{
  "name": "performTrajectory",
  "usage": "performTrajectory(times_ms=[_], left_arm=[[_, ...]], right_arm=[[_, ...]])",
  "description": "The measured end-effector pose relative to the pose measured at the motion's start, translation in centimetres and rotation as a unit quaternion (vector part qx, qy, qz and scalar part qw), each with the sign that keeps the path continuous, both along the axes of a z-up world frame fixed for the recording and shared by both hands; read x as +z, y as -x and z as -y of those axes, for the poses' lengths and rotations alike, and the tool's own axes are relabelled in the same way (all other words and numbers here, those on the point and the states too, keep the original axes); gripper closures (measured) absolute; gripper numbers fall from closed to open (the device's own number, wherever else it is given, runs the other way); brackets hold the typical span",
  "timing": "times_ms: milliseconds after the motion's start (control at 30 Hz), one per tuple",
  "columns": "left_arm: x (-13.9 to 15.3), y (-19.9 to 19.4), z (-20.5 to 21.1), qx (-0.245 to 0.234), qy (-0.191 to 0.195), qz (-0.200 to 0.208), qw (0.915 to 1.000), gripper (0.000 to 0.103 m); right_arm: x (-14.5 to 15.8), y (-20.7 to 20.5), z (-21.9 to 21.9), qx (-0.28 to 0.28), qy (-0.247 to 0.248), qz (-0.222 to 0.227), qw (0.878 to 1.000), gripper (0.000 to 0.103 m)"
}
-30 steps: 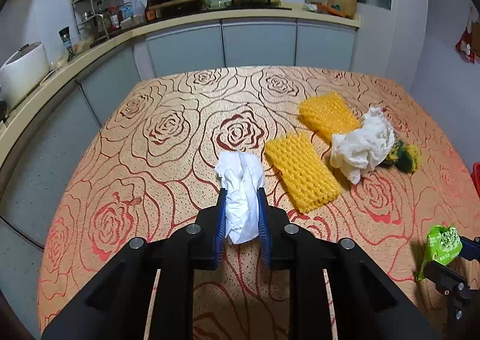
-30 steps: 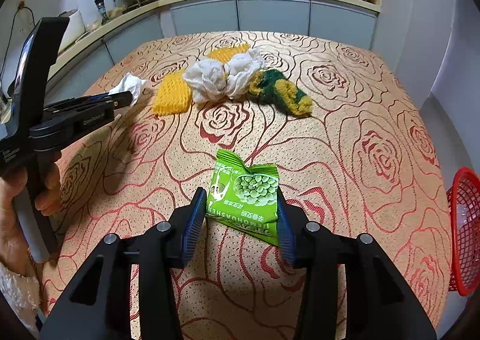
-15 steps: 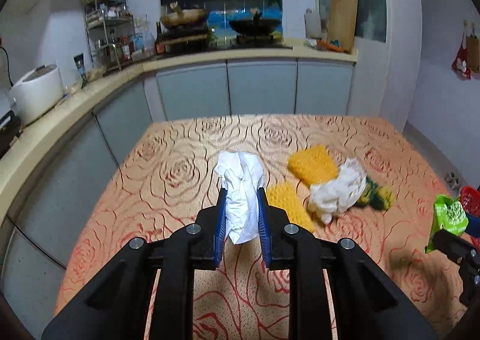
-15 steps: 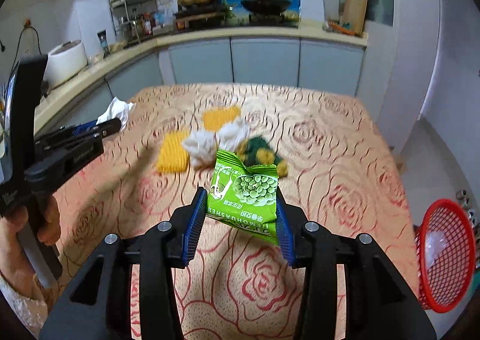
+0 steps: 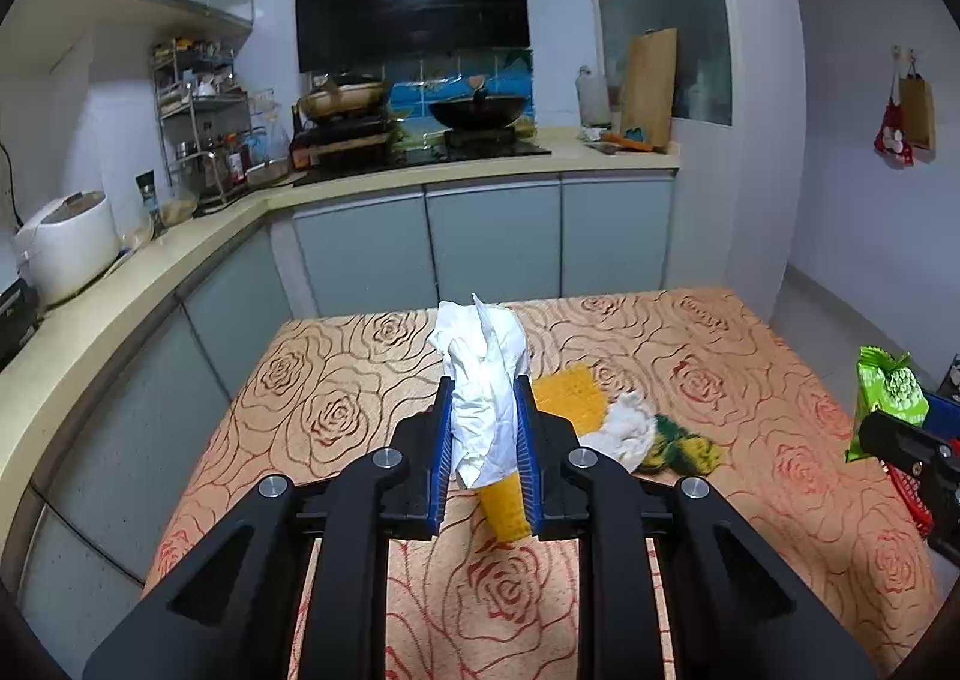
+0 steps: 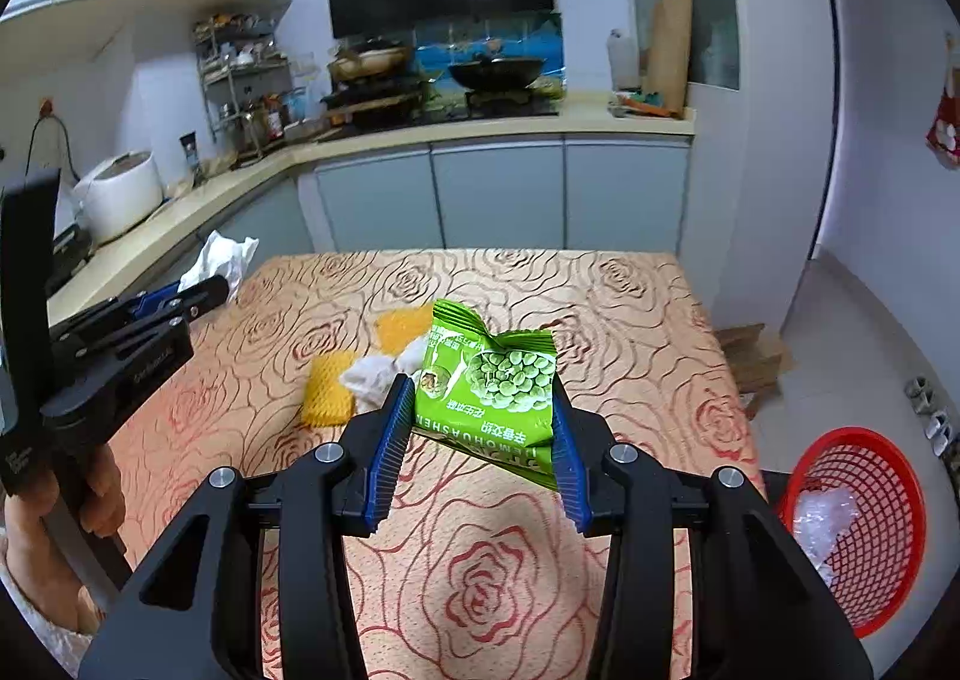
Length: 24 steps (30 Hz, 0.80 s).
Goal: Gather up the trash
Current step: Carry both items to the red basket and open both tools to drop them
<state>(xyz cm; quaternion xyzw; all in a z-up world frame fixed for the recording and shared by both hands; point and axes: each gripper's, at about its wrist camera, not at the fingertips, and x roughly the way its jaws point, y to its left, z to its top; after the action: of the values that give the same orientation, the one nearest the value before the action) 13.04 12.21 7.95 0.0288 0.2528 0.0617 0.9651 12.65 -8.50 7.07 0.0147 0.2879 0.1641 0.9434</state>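
Observation:
My left gripper is shut on a crumpled white tissue, held well above the rose-patterned table. My right gripper is shut on a green snack packet, also lifted off the table. From the right wrist view the left gripper and its tissue show at the left, held by a hand. The packet appears at the right edge of the left wrist view. A red mesh basket with a clear plastic scrap inside sits on the floor to the right of the table.
On the table lie two yellow foam nets, a white crumpled cloth and a green-yellow scrubber. Kitchen counters run along the left and back. A cardboard piece lies on the floor past the table's right edge.
Both grippers rose from close to the table, carrying the tissue and the packet, and tilted up so the kitchen wall fills more of each view. The red basket came into fuller sight.

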Motion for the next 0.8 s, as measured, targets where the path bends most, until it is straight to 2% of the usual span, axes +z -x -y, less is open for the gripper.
performTrajectory(times_ms=[300, 800], left_arm=[[1.3, 0.2, 2.8, -0.028, -0.004, 0.018, 0.9994, 0.085], [2.0, -0.2, 9.0, -0.092, -0.006, 0.030, 0.9953, 0.085]], right_arm=[[0.9, 0.4, 3.5, -0.038, -0.012, 0.013, 0.999, 0.061], [1.4, 1.4, 8.9, -0.099, -0.017, 0.025, 0.995, 0.061]])
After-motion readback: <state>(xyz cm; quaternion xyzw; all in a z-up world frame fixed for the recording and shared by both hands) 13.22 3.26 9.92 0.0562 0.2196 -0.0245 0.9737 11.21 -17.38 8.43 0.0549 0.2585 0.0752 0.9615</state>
